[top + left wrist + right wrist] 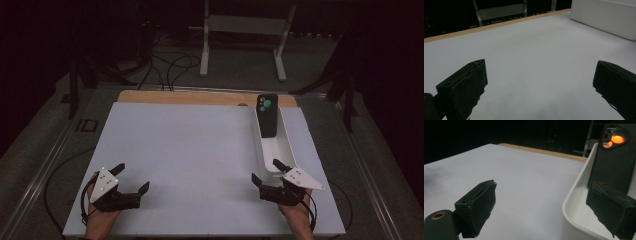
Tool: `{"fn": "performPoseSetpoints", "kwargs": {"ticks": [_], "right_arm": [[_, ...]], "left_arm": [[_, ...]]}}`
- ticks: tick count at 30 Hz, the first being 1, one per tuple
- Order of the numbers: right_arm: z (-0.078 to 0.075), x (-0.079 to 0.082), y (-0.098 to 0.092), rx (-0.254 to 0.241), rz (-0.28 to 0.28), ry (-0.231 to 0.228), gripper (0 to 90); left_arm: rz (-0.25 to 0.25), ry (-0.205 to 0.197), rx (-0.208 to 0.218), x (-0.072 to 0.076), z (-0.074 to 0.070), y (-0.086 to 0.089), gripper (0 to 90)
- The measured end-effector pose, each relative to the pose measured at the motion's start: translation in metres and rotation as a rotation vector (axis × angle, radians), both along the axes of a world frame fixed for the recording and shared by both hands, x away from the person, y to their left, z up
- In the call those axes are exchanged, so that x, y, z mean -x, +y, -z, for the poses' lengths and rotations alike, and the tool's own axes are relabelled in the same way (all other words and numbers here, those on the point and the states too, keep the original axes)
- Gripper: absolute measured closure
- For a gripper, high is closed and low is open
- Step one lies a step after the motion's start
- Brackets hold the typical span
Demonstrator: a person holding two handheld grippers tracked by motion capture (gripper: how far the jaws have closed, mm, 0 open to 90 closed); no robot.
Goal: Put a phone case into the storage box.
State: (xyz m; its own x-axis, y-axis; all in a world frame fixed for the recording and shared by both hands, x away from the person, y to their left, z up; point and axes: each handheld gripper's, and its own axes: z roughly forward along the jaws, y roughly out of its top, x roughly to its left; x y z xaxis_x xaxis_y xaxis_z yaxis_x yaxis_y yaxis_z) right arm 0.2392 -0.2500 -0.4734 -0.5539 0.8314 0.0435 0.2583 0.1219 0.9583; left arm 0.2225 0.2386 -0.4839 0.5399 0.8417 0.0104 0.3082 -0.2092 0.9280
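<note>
1. The phone (268, 116) is a dark slab in a black case, standing on end with its back to the person and its top tipped away against the far end of the tray. Its camera block sits at the top; the lenses catch a greenish glint in the high view and glow orange in the right gripper view (615, 157).
2. The white tray (285, 150) holding it is long and narrow with rounded walls. It lies on the right side of the table, running from near the far edge toward the person.
3. The right gripper (267, 172) rests at the tray's near end, jaws spread wide and empty. One jaw is over the tray's near rim, the other over the bare tabletop just beside it. The phone stands well beyond them.
4. The left gripper (132, 177) sits at the near left of the white tabletop (185, 155), well apart from the tray. Its jaws are likewise spread, with nothing between them.
</note>
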Motion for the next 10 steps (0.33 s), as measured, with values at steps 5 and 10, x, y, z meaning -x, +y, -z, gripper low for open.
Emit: {"fn": "performPoseSetpoints", "kwargs": {"ticks": [5, 10], "right_arm": [[0.0002, 0.0039, -0.0032, -0.013, 0.009, -0.008, 8.9], [0.001, 0.0035, -0.0033, -0.008, 0.015, -0.015, 8.9]], "left_arm": [[-0.014, -0.009, 0.0, 0.0002, -0.0001, 0.0013, 0.0], [-0.012, -0.008, -0.007, -0.0004, 0.0005, 0.0005, 0.0]]}}
